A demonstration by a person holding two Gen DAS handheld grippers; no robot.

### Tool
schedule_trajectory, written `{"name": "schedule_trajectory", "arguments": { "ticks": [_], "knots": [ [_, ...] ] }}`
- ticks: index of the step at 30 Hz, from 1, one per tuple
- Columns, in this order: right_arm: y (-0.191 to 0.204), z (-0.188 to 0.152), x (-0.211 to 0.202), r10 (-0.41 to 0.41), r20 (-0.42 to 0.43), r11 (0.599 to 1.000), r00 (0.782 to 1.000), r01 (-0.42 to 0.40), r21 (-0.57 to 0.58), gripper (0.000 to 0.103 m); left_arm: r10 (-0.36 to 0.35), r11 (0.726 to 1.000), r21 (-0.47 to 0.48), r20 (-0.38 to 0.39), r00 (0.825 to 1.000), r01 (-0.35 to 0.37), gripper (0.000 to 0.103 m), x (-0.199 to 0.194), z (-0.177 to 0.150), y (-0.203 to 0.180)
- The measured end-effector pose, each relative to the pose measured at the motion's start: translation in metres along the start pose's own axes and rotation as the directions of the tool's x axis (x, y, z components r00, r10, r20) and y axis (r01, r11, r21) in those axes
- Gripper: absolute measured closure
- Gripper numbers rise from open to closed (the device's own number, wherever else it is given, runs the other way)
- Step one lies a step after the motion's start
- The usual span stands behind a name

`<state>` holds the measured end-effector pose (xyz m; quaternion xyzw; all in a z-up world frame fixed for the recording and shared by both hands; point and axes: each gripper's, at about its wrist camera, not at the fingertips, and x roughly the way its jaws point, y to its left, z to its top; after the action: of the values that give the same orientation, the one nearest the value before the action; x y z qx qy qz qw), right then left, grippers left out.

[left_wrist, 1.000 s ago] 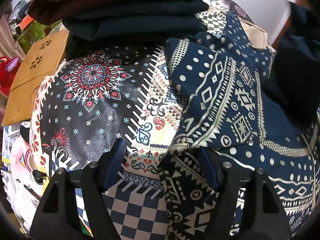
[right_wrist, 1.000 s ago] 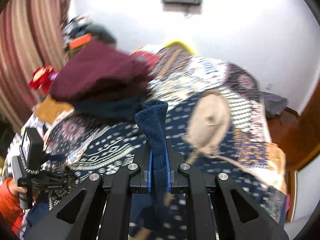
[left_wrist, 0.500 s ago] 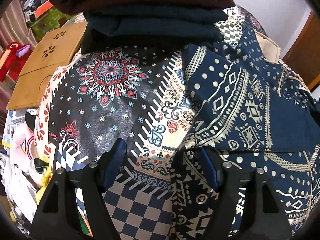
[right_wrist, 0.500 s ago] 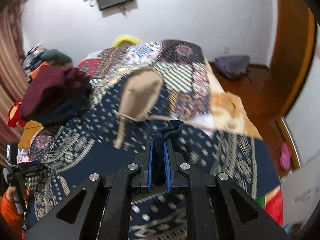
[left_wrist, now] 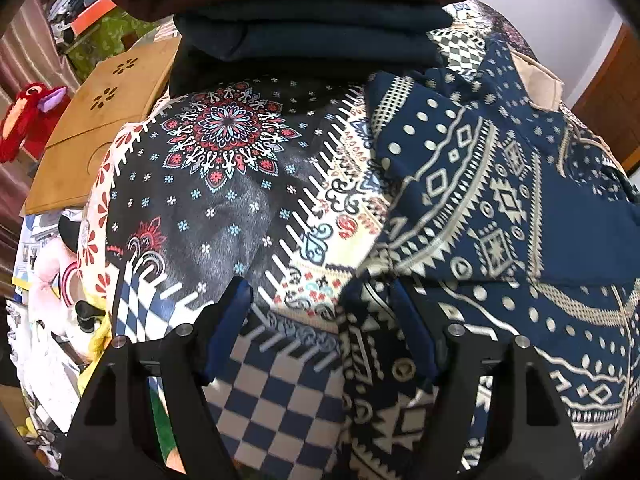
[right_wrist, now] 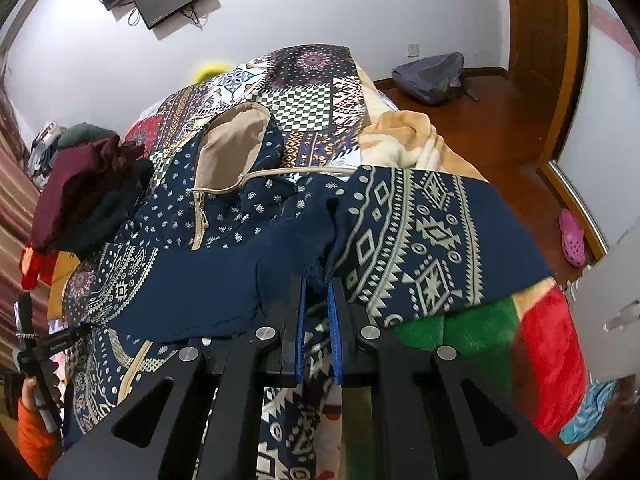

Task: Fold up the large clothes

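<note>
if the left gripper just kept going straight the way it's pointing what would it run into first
Probably the patchwork bedspread just ahead of the open jaws of the left gripper, with the navy patterned garment at its right edge. The folded clothes stack sits farther on; depth is unclear.

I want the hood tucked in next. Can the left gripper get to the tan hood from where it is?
Probably yes. The left gripper is open at the patterned hoodie's near edge, and the tan hood lies uncovered farther along. Only the flat garment lies between; the folded stack sits off to one side.
</note>
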<state>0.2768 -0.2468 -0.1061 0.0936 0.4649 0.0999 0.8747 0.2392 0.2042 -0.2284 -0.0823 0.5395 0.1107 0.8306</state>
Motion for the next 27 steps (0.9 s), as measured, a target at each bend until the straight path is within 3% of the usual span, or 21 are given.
{"name": "schedule_trajectory", "arguments": {
  "ticks": [5,8,13,15,22,27],
  "knots": [
    [-0.003,0.001,-0.016,0.003,0.028,1.0,1.0,-0.002,-0.011,0.092,-0.009,0.999,0.04,0.034,0.999,0.008,0.031,-0.025,-0.004,-0.009],
    [-0.009,0.004,-0.027,0.008,0.062,1.0,0.998,-0.008,-0.002,0.085,-0.012,0.997,0.074,0.085,0.996,0.005,0.031,-0.048,0.001,-0.022],
    [-0.03,0.012,-0.048,-0.009,0.126,0.998,0.992,0.001,0.059,0.054,-0.06,0.994,0.102,0.168,0.984,0.043,0.031,-0.08,0.018,-0.045],
    [-0.042,0.014,-0.053,-0.013,0.14,0.995,0.99,-0.001,0.097,0.047,-0.085,0.991,0.117,0.198,0.977,0.062,0.031,-0.09,0.026,-0.057],
    [-0.105,0.014,-0.042,-0.06,0.104,0.961,0.993,0.029,0.275,0.046,-0.188,0.973,0.177,0.232,0.954,0.149,0.03,-0.098,0.055,-0.115],
    [-0.146,0.003,-0.01,-0.015,0.02,0.916,1.0,0.006,0.402,0.046,-0.228,0.956,0.229,0.2,0.953,0.181,0.03,-0.085,0.068,-0.157]
  ]
}}
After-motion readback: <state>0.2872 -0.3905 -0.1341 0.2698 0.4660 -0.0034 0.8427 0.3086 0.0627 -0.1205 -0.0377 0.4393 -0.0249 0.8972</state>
